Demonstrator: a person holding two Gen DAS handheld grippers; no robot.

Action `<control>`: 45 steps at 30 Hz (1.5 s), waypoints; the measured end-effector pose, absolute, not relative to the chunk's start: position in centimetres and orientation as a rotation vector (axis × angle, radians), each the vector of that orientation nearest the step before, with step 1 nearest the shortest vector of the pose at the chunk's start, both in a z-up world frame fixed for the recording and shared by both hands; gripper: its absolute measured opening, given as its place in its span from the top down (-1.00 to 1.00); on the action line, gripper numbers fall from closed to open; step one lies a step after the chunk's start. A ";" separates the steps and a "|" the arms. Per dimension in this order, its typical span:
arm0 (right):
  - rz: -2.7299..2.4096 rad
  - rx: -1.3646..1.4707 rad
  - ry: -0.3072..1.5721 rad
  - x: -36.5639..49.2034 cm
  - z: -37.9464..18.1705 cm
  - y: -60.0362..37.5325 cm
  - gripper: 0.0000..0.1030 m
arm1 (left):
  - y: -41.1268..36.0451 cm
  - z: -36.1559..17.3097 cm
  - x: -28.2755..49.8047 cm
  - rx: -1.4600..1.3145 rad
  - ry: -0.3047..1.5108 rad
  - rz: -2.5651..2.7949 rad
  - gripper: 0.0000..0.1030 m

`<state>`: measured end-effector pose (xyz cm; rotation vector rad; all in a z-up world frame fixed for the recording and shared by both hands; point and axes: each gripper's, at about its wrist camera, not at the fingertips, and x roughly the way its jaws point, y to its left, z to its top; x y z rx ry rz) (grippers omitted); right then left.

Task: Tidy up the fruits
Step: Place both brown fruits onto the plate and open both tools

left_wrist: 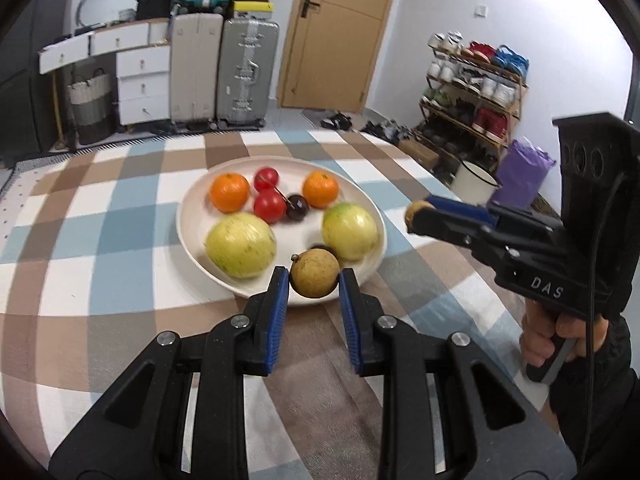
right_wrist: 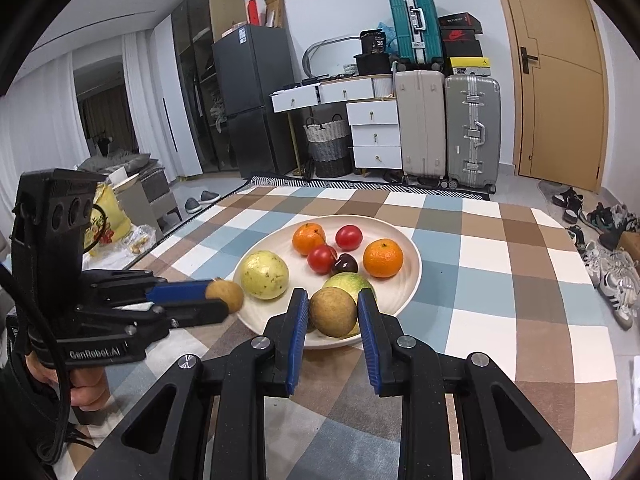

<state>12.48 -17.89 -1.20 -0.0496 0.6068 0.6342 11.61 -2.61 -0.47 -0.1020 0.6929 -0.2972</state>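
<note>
**Left wrist view: both tongs carry a brown fruit at the plate's near edge**

Left wrist view shows the left tongs (left_wrist: 314, 280) closed on a small round brown fruit (left_wrist: 314, 274), held over the near rim of the plate (left_wrist: 188, 216). The right tongs (left_wrist: 416, 216) come in from the right of the plate, gripping a second brown fruit (left_wrist: 414, 213) at their very tips. In the right wrist view that second fruit (right_wrist: 333, 311) sits between the blue pads, just above the plate's near rim.

**Risks, as I judge them.** Both fruits are round and smooth-looking, pinched only at the pad tips, so either could squirt out and roll off the table. The plate is crowded: two oranges (left_wrist: 229, 193), red tomatoes (left_wrist: 269, 206), a dark cherry (left_wrist: 297, 207) and two yellow-green fruits (left_wrist: 241, 245) leave little bare space near the rim. A drop from height could knock the cherry or tomatoes loose or send the new fruit over the shallow rim. The two tongs also converge on the same near edge and could collide.

**Surface and room.** The plate rests on a table covered by a checked cloth (left_wrist: 100, 240) in blue, brown and white. Beyond the plate stand suitcases (left_wrist: 248, 72), white drawers (left_wrist: 142, 84) and a wooden door (left_wrist: 336, 32); a shoe rack (left_wrist: 472, 92) lies to the plate's far right.
</note>
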 end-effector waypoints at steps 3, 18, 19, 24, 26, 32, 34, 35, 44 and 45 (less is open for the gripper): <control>0.627 -0.021 0.602 13.0 -0.9 -18.2 0.50 | -2.5 0.0 11.9 -0.103 0.683 -0.283 0.55; 0.561 0.136 0.639 18.4 -0.7 -19.1 0.50 | -3.9 0.8 16.7 -0.073 0.654 -0.248 0.55; 0.551 0.146 0.639 18.8 -1.0 -19.2 0.50 | -4.1 0.5 17.1 -0.074 0.659 -0.250 0.55; 0.527 0.177 0.642 19.8 -1.8 -19.3 0.50 | -4.8 -0.8 18.3 -0.043 0.666 -0.243 0.55; 0.524 0.164 0.642 20.0 -2.1 -19.0 0.50 | -5.1 -1.2 18.4 -0.027 0.668 -0.239 0.55; 0.537 0.138 0.669 20.4 -2.9 -17.7 0.50 | -5.1 -1.9 18.8 -0.024 0.675 -0.234 0.55; 0.535 0.138 0.671 20.5 -2.9 -17.6 0.50 | -5.0 -2.1 19.0 -0.026 0.681 -0.231 0.55; 0.532 0.138 0.671 20.6 -3.0 -17.6 0.50 | -4.9 -2.1 19.0 -0.030 0.684 -0.230 0.55; 0.504 0.141 0.631 20.0 -2.3 -18.4 -0.01 | -3.9 -1.8 19.1 -0.076 0.698 -0.241 0.13; 0.495 0.132 0.621 19.8 -2.1 -18.5 -0.08 | -3.8 -1.6 18.9 -0.081 0.691 -0.239 -0.03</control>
